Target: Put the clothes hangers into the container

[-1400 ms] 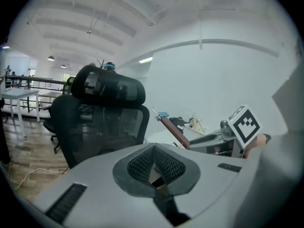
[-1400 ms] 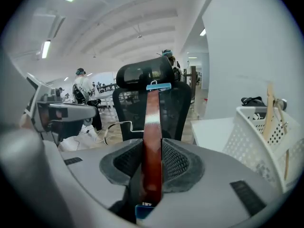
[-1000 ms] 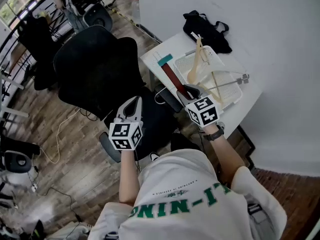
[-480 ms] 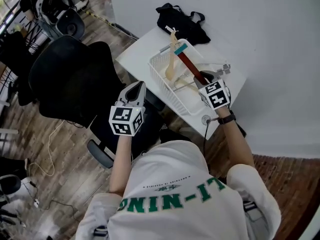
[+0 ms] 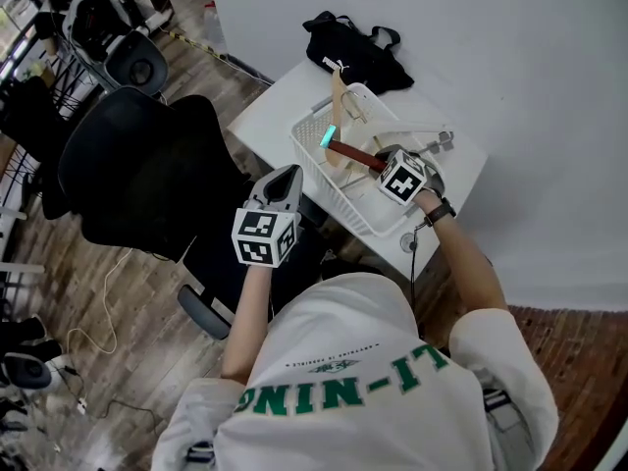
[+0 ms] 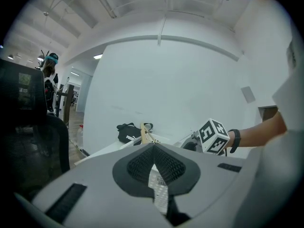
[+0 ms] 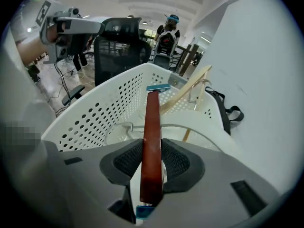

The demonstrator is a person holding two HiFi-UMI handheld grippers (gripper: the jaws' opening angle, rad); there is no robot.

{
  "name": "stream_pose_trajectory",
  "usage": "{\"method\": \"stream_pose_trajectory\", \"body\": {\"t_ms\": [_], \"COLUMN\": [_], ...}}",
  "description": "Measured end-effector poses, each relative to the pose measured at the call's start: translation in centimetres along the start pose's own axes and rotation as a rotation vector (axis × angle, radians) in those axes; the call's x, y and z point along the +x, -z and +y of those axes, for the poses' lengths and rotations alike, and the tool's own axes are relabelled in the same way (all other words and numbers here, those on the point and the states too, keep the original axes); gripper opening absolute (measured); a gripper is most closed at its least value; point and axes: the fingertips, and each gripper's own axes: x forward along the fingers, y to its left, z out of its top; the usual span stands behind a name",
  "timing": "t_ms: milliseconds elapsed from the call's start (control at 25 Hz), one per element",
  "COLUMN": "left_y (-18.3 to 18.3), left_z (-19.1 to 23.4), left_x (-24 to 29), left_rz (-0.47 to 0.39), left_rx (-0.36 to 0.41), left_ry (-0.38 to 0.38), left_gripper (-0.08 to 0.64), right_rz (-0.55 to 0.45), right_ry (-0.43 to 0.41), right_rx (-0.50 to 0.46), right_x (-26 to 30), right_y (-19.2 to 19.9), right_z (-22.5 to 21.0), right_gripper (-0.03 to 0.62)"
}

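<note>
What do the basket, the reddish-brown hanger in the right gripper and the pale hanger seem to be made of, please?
Basket: white moulded plastic, matte, walls punched with round holes. Reddish-brown hanger: probably varnished wood, smooth with slight sheen; teal ends, perhaps plastic. Pale hanger: likely unfinished light wood, matte cream colour.

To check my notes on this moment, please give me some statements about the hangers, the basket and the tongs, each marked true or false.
1. The right tongs grip a red-brown hanger. True.
2. The left tongs hold a hanger. False: they are shut and empty.
3. A pale wooden hanger leans in the white basket. True.
4. The black bag lies inside the basket. False: it lies on the table, outside the basket.
</note>
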Motion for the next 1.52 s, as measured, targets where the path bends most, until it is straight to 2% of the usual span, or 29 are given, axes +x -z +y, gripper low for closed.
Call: {"method": "stream_pose_trajectory", "body": {"t_ms": [240,440,600,840,1080,1280,1520], "left_y": [0.1,0.3,0.8,1.1,0.4,-1.4,-3.1], "left_z": [0.6,1.9,3.1,4.9,8.0,11.6,15.3], "left_x": [0.5,0.2,-0.5,-2.1,-5.1,-9.9,-18.1], "left_rz": [0.006,0.009,0.012,0.005,-0.026,-0.068,-0.125], "left_rx": [-0.005,-0.015,-0.029,-0.053,-0.074,-0.08,-0.08], "left_ry": [-0.019,-0.058,-0.098,-0.159,-0.259,-0.389,-0.559], "left_gripper": [0.015,0.015,0.015,0.015,0.015,0.015,0.015], "right_rz": [0.071,0.098,0.056,-0.162,-0.441,-0.605,-0.731], "right_ry": [-0.107,-0.162,-0.16,-0.123,-0.131,-0.203,-0.302], "right_rx": [-0.017,-0.021,0.037,0.137,0.21,0.223,0.19], "right_x": [3.8,5.5,5.4,1.7,-3.1,-6.1,-8.3], "right_y": [0.7,0.9,0.1,-5.1,-14.3,-22.5,-30.3], "right_z": [1.9,2.9,2.6,0.5,0.8,4.2,10.7], "right_gripper": [0.143,0.143,0.215,0.233,0.233,0.222,0.193]}}
